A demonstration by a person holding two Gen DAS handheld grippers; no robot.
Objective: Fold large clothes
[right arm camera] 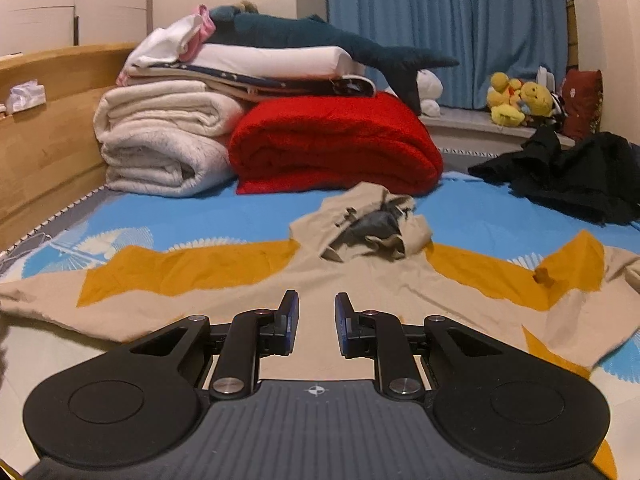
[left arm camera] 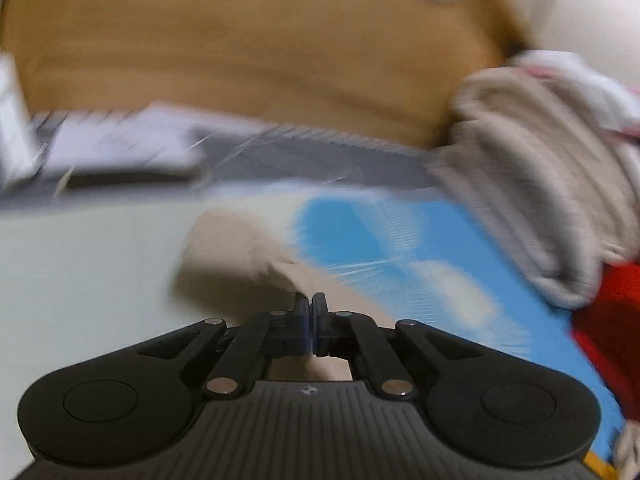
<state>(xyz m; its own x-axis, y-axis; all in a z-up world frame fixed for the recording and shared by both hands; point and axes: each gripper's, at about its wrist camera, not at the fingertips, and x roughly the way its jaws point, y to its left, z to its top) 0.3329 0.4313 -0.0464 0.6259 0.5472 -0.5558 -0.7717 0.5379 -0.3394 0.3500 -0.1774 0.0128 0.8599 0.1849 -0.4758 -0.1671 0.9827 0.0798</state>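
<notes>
A beige hoodie with mustard-yellow panels (right arm camera: 360, 276) lies spread flat on the blue patterned bed sheet (right arm camera: 180, 220), its hood (right arm camera: 368, 224) bunched at the far side. My right gripper (right arm camera: 316, 308) is open and empty just above the hoodie's body, near its middle. In the blurred left wrist view my left gripper (left arm camera: 310, 308) is shut on a beige fold of the hoodie (left arm camera: 240, 252), held over the sheet (left arm camera: 360, 232).
Folded white blankets (right arm camera: 160, 140) and a red blanket (right arm camera: 336, 148) are stacked at the bed's far side, with a plush shark (right arm camera: 320, 40) on top. A black garment (right arm camera: 568, 176) lies at the far right. A wooden headboard (right arm camera: 48, 128) runs along the left.
</notes>
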